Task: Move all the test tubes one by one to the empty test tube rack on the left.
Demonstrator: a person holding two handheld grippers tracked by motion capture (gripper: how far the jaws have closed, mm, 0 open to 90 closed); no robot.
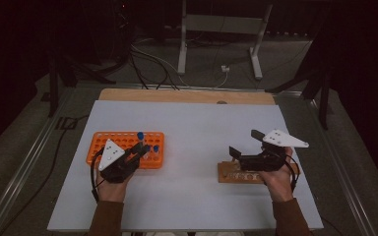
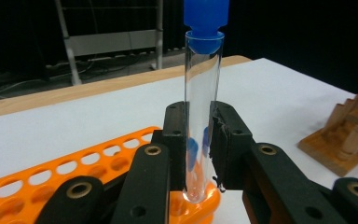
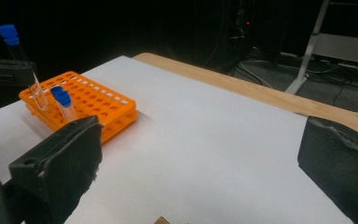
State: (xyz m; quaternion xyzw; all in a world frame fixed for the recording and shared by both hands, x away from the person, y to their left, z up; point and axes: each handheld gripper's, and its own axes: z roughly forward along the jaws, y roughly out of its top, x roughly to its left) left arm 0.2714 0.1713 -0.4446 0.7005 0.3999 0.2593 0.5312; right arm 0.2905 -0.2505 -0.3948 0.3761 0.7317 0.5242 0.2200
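Observation:
My left gripper point(image 2: 200, 135) is shut on a clear test tube point(image 2: 203, 93) with a blue cap. It holds the tube upright by its middle, and the tube's lower end reaches the corner of the orange tube rack point(image 2: 51, 179). From the high view the left gripper point(image 1: 144, 147) sits at the rack's point(image 1: 108, 140) right end, with the held tube's cap point(image 1: 140, 133) above it. A second blue-capped tube point(image 3: 64, 103) stands in the rack point(image 3: 93, 105). My right gripper point(image 3: 200, 163) is open with nothing between its jaws. It hovers over a wooden stand point(image 1: 236, 173).
The white table top point(image 1: 197, 128) has a wooden strip along its far edge. The wooden stand point(image 2: 349, 135) lies to the right of the orange rack. Table legs and cables lie on the dark floor behind the table.

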